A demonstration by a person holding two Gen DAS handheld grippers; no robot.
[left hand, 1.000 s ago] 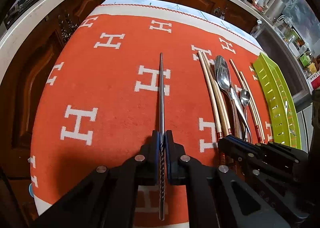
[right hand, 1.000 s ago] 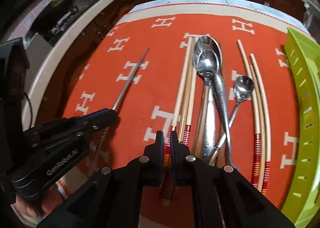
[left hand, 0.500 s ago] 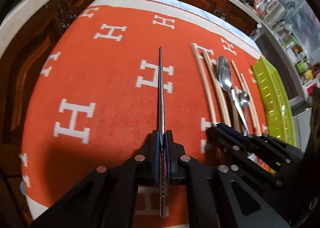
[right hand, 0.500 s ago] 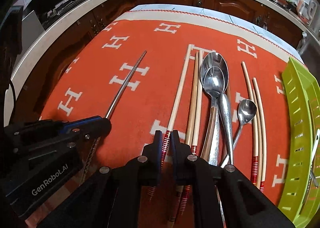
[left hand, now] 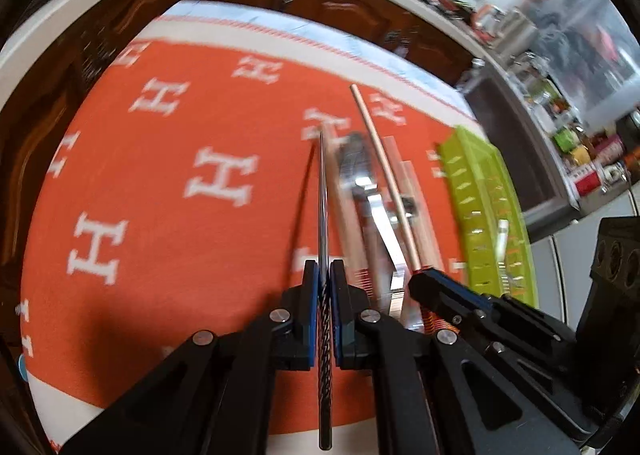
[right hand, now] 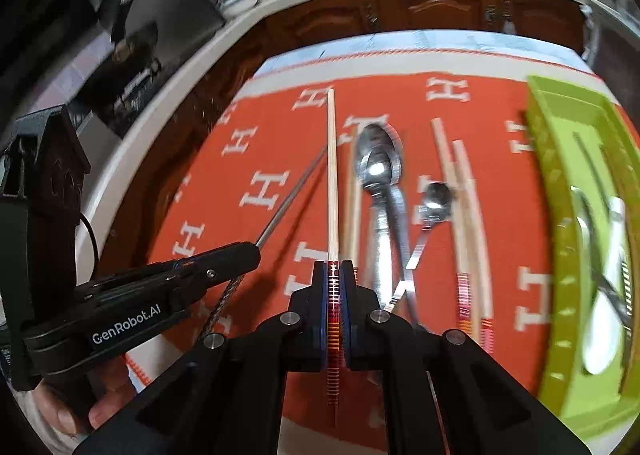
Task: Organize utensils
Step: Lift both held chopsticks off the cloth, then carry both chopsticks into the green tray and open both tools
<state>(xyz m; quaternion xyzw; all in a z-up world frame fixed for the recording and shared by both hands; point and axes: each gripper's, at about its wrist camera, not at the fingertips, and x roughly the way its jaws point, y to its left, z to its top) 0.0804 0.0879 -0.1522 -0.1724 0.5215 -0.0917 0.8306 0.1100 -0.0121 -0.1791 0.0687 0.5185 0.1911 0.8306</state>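
My left gripper (left hand: 324, 275) is shut on a metal chopstick (left hand: 322, 195) with a twisted handle, lifted off the orange cloth (left hand: 160, 195); its shadow falls to the left. My right gripper (right hand: 335, 275) is shut on a wooden chopstick (right hand: 331, 167) with a red-striped handle, also raised. In the right wrist view the left gripper (right hand: 248, 255) and its metal chopstick (right hand: 288, 203) show at left. More wooden chopsticks (right hand: 464, 195), two stacked large spoons (right hand: 376, 163) and a small spoon (right hand: 436, 195) lie on the cloth.
A lime green slotted tray (right hand: 560, 215) at the right edge of the cloth holds a few utensils (right hand: 600, 255). Dark wooden cabinets (right hand: 432, 11) and a white counter edge (right hand: 160, 103) ring the table. A person's fingers (right hand: 80, 411) hold the left gripper's handle.
Both grippers have risen from the cloth, each lifting its chopstick. The wooden chopstick has left the row beside the spoons. The view has tilted up toward the cabinets.
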